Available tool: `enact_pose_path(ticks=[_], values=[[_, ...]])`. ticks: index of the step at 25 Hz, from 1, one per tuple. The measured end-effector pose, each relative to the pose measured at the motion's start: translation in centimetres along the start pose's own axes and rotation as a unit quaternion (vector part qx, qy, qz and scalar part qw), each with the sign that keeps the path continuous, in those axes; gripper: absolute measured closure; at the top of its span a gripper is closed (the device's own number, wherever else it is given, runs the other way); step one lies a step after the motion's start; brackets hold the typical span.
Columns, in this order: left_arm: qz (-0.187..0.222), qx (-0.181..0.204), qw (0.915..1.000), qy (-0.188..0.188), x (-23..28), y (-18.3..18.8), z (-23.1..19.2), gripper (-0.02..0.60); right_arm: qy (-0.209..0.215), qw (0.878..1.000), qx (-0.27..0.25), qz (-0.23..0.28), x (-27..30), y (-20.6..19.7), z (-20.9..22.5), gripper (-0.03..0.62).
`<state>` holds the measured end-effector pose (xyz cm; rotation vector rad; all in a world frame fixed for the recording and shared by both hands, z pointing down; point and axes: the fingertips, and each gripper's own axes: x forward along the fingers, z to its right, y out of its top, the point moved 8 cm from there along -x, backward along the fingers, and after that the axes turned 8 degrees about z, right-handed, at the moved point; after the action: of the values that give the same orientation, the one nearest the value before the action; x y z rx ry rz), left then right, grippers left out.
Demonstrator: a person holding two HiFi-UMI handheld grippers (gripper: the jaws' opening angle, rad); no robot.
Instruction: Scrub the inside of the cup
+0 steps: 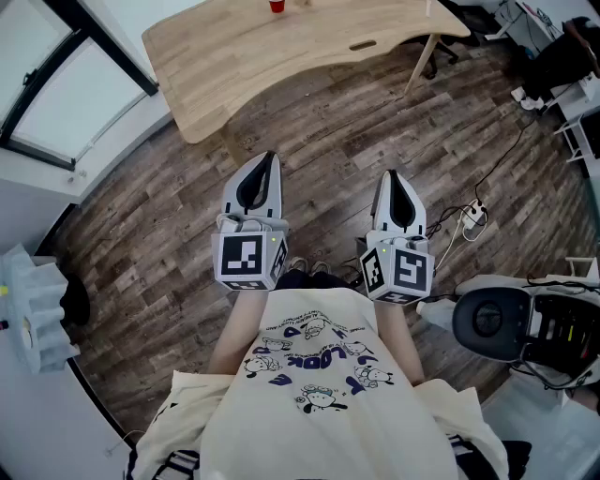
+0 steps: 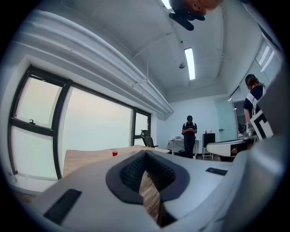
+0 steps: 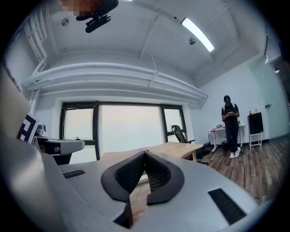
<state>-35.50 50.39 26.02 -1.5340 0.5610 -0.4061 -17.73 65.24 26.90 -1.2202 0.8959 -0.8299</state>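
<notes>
Left gripper (image 1: 265, 161) and right gripper (image 1: 392, 178) are both pinched fully together with nothing between the jaws. They are held level, side by side above the floor (image 1: 328, 141). The cup (image 1: 277, 6) stands well apart at 12 o'clock on the table (image 1: 234, 56) — untouched.

Small red cup (image 1: 277, 6), far away on the pale wooden table (image 1: 281, 56).
Stands toward the table's far side, about mid-width; cropped by the top edge of the head view, only a tiny red speck in the left gripper view; inside too small to tell.
</notes>
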Motion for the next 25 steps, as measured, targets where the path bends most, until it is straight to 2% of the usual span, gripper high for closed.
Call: enact_pose_path(ticks=[13,25], values=[[-0.010,-0.012,0.9999,0.008,0.3,-0.6,0.2,0.561,0.001,1.000,0.007,-0.008,0.2,-0.5,0.7,0.605],[-0.024,0.000,0.9995,0.022,1.7,-1.9,1.9,0.561,0.013,1.000,0.021,-0.016,1.1,-1.4,3.6,0.595]])
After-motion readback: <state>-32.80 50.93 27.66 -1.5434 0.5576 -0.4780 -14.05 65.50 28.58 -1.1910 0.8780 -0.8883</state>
